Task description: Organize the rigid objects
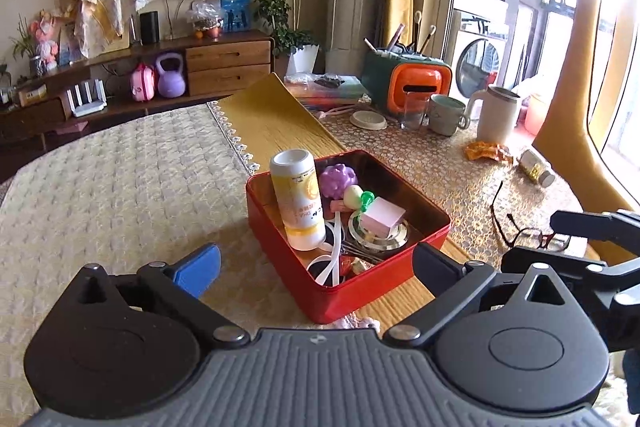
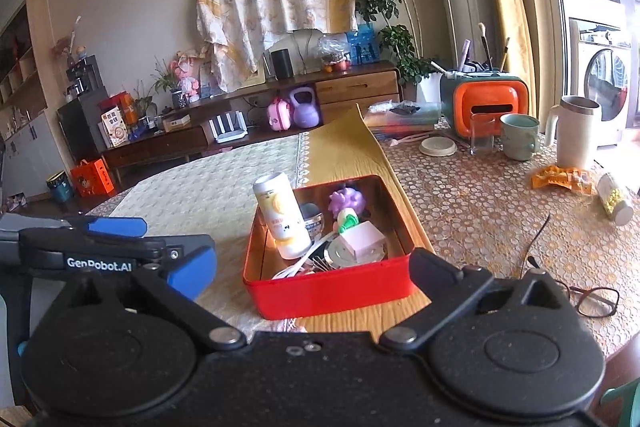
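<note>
A red tin box (image 1: 400, 275) (image 2: 328, 293) stands on the yellow wooden strip of the table, just ahead of both grippers. Inside it a white and yellow bottle (image 1: 298, 203) (image 2: 282, 219) leans against the left wall. Beside the bottle lie a purple knobbly toy (image 1: 339, 181) (image 2: 347, 201), a green and white toy (image 1: 360, 198), a pink block (image 1: 382, 217) (image 2: 362, 239), a metal lid and a white cord. My left gripper (image 1: 318, 267) is open and holds nothing, its fingers astride the box's near corner. My right gripper (image 2: 314, 271) is open too, nothing in it, short of the box's front wall.
Dark-framed glasses (image 1: 524, 233) (image 2: 594, 301) lie to the right of the box. Farther back stand a tall white mug (image 2: 576, 135), a green cup (image 2: 520, 137), a glass and an orange and green holder (image 2: 486, 107). A snack wrapper (image 2: 560, 179) and a small bottle lie at the right.
</note>
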Available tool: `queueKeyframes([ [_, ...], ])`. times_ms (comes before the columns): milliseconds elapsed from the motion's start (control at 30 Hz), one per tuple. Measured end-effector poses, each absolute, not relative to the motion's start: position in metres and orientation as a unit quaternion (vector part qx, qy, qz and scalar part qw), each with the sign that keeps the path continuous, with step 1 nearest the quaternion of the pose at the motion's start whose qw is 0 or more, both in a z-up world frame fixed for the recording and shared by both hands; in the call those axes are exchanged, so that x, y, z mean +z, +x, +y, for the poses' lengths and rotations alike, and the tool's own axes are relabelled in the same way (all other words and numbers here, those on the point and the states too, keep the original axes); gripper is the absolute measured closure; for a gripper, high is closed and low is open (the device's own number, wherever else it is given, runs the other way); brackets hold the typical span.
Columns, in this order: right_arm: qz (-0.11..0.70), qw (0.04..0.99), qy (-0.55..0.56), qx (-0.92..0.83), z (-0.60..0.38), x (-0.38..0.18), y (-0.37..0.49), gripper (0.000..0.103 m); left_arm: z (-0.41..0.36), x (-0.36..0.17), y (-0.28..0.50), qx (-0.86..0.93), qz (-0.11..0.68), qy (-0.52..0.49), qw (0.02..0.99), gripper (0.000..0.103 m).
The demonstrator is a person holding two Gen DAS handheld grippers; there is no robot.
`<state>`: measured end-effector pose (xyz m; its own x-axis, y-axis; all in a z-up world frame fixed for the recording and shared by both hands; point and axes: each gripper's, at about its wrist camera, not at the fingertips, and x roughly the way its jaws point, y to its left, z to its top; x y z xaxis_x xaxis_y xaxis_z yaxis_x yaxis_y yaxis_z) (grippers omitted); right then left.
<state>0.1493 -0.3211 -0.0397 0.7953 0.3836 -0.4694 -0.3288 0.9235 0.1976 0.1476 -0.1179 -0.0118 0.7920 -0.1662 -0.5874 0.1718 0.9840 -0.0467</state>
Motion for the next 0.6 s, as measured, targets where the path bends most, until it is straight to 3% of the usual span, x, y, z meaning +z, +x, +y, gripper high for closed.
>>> queueKeyframes([
  [600,0.257,0.947,0.057,0.184,-0.3224,-0.0368,0.1422,0.000,-0.1219,-0.0078,0.1372,-0.101,0.299,0.020,0.949,0.000],
])
